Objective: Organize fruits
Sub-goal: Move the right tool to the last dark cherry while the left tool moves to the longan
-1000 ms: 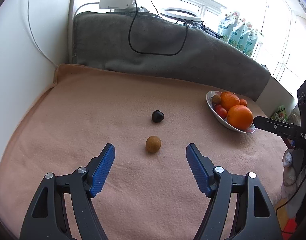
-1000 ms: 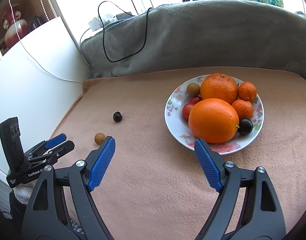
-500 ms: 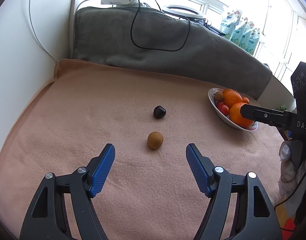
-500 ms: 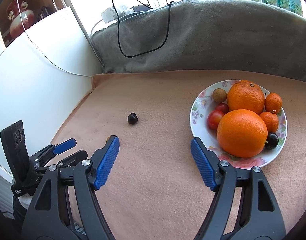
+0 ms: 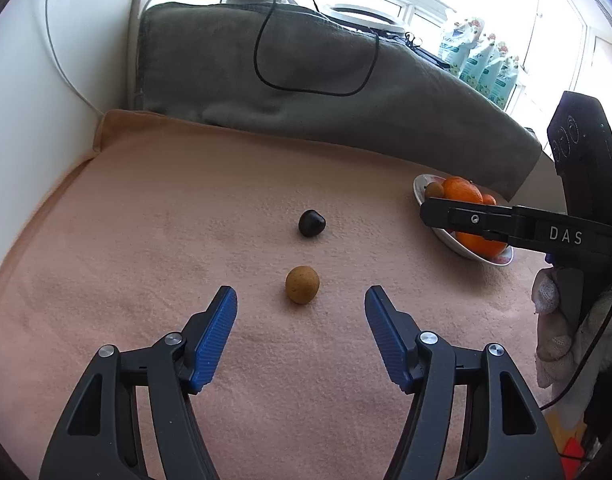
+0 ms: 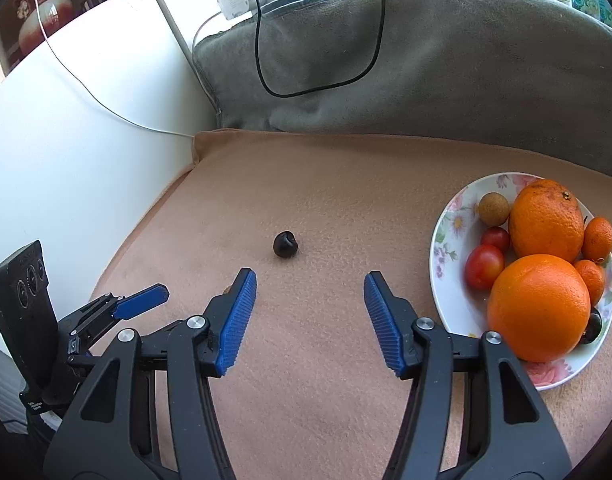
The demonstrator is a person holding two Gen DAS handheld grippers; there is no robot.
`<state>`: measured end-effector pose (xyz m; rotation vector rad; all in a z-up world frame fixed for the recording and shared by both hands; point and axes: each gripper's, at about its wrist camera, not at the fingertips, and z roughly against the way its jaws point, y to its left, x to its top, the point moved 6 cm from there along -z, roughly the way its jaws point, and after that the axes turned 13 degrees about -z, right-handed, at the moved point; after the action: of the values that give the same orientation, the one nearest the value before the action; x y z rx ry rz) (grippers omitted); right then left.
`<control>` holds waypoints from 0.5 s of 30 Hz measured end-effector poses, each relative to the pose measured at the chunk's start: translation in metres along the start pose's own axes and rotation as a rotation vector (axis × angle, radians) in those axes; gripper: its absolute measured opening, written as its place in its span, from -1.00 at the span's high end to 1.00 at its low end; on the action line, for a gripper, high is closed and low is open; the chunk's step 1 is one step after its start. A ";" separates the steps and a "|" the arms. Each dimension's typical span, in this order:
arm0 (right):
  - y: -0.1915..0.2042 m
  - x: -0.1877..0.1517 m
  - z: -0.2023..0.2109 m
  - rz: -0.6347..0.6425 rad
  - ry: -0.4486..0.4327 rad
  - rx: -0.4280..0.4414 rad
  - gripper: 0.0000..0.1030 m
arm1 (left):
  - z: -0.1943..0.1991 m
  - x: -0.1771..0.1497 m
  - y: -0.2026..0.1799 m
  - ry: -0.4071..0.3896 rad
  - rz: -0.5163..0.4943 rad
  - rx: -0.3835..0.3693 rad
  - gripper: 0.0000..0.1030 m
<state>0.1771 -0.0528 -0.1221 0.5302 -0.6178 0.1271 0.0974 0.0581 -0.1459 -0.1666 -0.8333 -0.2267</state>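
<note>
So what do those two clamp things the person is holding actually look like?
The left gripper and the right gripper match: black plastic frames with silver screws and two ribbed blue finger pads. White "DAS" lettering marks the right one's side, and a pale glove covers the hand holding it.

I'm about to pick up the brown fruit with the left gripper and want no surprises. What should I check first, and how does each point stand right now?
1. Left gripper open: ok, jaws wide and holding nothing.
2. Brown fruit lined up: ok, it lies ahead of the fingertips, roughly centred between them, untouched.
3. Dark fruit out of the way: ok, it lies farther off on the pink blanket, apart from the brown one.
4. Right gripper clear: ok, open and holding nothing, its fingers off to the right by the plate.
5. Room on the plate: cannot tell for sure; only a small bare patch shows near its left rim.
</note>
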 end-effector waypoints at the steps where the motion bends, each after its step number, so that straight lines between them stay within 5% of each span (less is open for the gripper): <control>1: 0.001 0.000 -0.003 0.001 0.007 0.000 -0.09 | -0.001 0.000 0.000 0.003 0.001 -0.006 -0.16; 15: 0.011 0.009 -0.040 -0.005 0.081 0.026 0.08 | -0.021 0.001 -0.002 0.042 0.020 -0.049 0.02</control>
<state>0.2024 -0.0234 -0.1398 0.5494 -0.5365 0.1514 0.1128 0.0509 -0.1587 -0.2157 -0.7848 -0.2311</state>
